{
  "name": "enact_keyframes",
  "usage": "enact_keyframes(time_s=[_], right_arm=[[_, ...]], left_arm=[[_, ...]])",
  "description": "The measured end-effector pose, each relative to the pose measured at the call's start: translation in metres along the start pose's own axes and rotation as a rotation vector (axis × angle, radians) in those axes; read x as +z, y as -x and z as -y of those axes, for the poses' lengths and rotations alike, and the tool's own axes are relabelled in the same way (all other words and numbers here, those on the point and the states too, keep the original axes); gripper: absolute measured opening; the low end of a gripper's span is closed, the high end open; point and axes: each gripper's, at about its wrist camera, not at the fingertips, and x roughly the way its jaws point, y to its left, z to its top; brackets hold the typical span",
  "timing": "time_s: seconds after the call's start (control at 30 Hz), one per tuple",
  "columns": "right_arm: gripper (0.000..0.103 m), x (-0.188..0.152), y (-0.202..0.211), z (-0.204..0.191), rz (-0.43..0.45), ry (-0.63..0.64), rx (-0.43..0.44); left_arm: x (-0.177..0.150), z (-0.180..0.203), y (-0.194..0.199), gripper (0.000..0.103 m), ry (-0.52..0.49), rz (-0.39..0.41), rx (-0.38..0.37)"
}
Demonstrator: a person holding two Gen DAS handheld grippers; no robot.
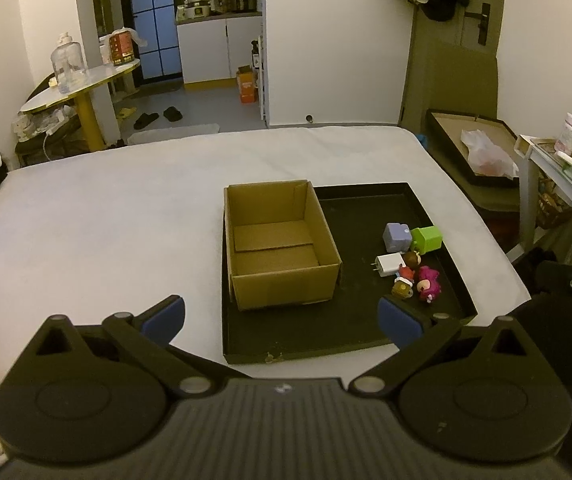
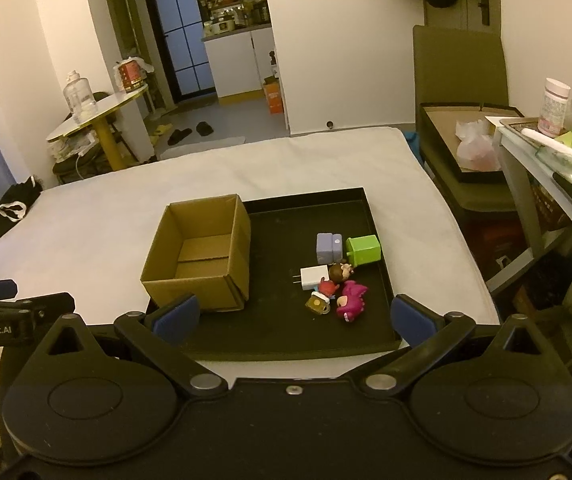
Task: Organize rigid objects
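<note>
An empty open cardboard box (image 1: 278,252) (image 2: 202,256) stands on the left part of a black tray (image 1: 349,332) (image 2: 286,340) on the white bed. On the tray's right lie a purple block (image 1: 397,237) (image 2: 328,247), a green block (image 1: 427,239) (image 2: 363,250), a white charger plug (image 1: 389,265) (image 2: 314,277), a pink figure (image 1: 429,282) (image 2: 350,300) and several small figurines (image 1: 403,280) (image 2: 323,294). My left gripper (image 1: 282,318) is open and empty, in front of the tray. My right gripper (image 2: 294,318) is open and empty, over the tray's near edge.
The white bed (image 1: 106,232) (image 2: 86,232) spreads left of the tray. A side table (image 1: 82,80) with a bottle stands at the far left. A dark box (image 2: 465,148) and a cluttered desk (image 2: 557,152) stand to the right. The left gripper's body (image 2: 2,312) shows at the left edge of the right wrist view.
</note>
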Motion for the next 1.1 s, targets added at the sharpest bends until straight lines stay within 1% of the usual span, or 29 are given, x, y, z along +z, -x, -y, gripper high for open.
enact_keyframes(time_s=[0.63, 1.1], right_arm=[[0.103, -0.0006, -0.0018, 0.0006, -0.017, -0.004, 0.013], [0.103, -0.0013, 0.0007, -0.0013, -0.014, -0.001, -0.016]], left_arm=[[-0.0009, -0.0037, -0.0022, 0.102, 0.014, -0.020, 0.000], [-0.0019, -0.0008, -0.0066, 0.102, -0.007, -0.031, 0.008]])
